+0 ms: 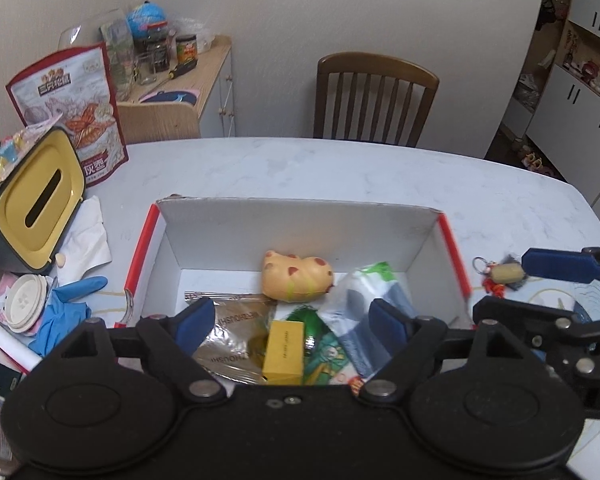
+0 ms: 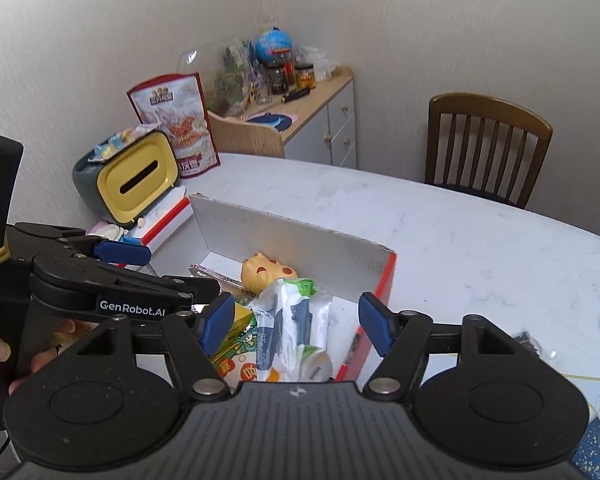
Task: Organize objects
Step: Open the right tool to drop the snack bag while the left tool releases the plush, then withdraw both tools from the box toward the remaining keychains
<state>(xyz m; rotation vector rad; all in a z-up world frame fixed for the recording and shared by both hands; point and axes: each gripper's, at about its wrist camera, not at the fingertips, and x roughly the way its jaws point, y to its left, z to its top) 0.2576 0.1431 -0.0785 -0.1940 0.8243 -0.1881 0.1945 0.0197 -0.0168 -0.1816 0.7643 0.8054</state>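
**Both hand-held grippers over the box, nothing grabbed**

Left wrist view: left hand-held gripper (image 1: 292, 320) spread wide, empty, above the white cardboard box (image 1: 300, 220) holding a spotted yellow toy (image 1: 298, 276). A keychain (image 1: 500, 274) lies on the surface (image 1: 340, 168) just outside.

Right wrist view: right hand-held gripper (image 2: 298, 320) wide too, empty, over a plastic bag (image 2: 292, 320) in the box.

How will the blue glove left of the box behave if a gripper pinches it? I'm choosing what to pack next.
The blue glove lies crumpled with limp fingers, so it is probably floppy and will drape from a pinch. It looks thin, likely very light. Part of it rests against the white lid, which may get nudged.
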